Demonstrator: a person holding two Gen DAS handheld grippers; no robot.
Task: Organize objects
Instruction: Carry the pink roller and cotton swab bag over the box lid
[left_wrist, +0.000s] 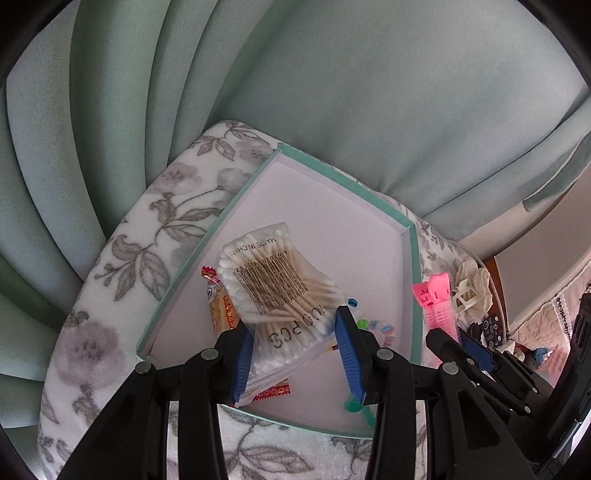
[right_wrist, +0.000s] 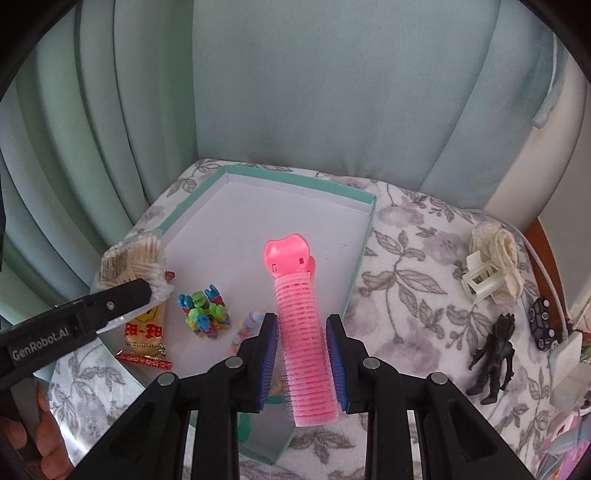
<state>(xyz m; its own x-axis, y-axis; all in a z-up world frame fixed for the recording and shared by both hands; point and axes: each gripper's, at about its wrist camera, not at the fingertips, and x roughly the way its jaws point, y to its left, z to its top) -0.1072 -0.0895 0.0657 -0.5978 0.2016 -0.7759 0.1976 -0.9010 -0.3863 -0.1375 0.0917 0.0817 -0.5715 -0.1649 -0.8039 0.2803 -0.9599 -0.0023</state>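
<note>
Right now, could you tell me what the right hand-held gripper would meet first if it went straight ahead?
Probably the white floor of the teal-rimmed cardboard box; the pink hair roller it holds points over bare floor, though depth is unclear.

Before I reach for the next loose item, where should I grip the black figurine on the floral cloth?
Grip the black figurine across its narrow torso, coming straight down from above. It lies flat on the cloth with legs spread and nothing touching it, so the waist offers the slimmest parallel sides, probably the steadiest hold.
</note>
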